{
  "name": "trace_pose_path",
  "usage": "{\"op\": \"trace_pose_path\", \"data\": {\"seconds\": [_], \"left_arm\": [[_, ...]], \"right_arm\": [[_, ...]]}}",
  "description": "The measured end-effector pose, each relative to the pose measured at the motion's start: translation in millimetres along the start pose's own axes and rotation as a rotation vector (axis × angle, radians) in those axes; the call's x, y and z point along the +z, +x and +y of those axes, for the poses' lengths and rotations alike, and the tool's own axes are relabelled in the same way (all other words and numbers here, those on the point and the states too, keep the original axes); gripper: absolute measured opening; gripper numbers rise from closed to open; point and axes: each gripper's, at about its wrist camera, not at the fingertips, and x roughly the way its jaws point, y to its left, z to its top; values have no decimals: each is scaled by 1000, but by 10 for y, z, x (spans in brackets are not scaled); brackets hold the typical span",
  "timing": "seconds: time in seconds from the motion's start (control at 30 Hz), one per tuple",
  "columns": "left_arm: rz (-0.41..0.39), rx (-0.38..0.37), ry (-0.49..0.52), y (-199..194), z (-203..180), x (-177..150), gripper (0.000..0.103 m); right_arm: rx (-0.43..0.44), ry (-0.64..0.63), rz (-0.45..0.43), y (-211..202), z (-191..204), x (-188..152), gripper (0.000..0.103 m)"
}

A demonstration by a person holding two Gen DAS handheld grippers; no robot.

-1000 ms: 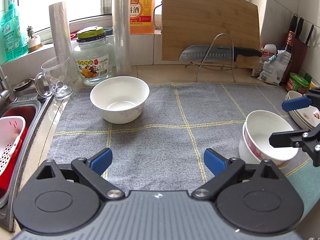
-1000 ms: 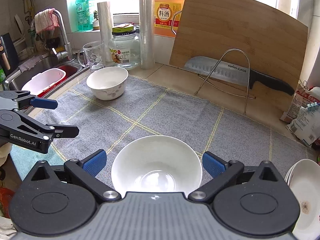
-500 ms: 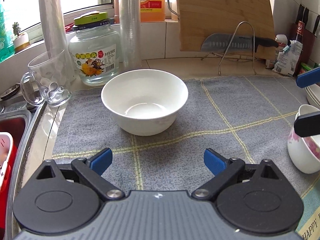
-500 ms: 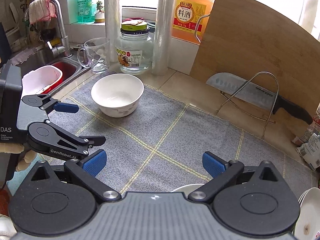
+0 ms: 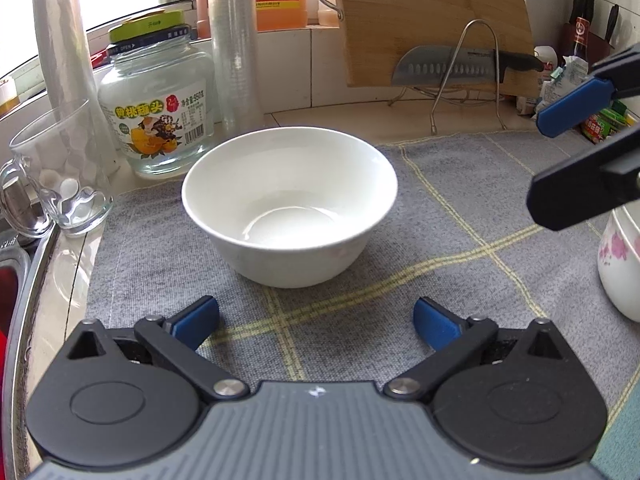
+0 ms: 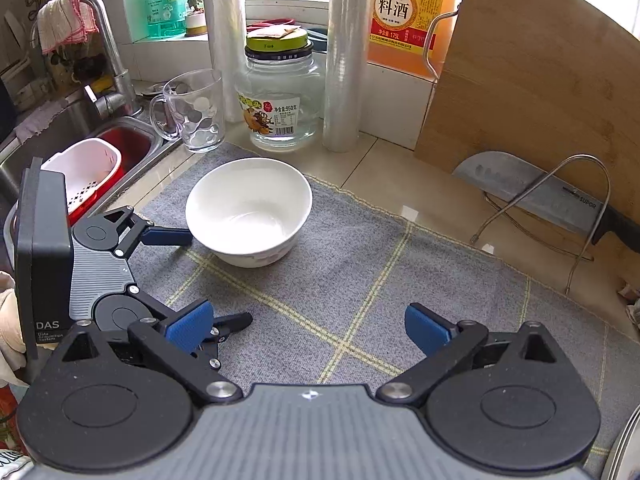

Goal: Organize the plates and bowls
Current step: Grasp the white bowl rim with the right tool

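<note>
The glossy white ceramic bowl (image 5: pixel 290 204), mid-frame, looks rigid, slippery and breakable; its rim suits the empty, still-widening left claw (image 5: pixel 316 318), the right claw (image 6: pixel 308 326) likewise spread.

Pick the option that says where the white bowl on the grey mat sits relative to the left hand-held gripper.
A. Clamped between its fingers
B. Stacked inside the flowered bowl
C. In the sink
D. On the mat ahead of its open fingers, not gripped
D. The white bowl stands on the grey mat just beyond the left hand-held gripper, whose jaws are opening with nothing between them.
</note>
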Motion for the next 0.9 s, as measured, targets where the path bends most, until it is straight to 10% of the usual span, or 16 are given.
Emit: {"op": "trace_pose_path", "data": {"seconds": [0.9], "left_arm": [[-150,-13,43,-102,131,173,99]], "right_arm": [[207,-63,76,930,77,808,103]]}}
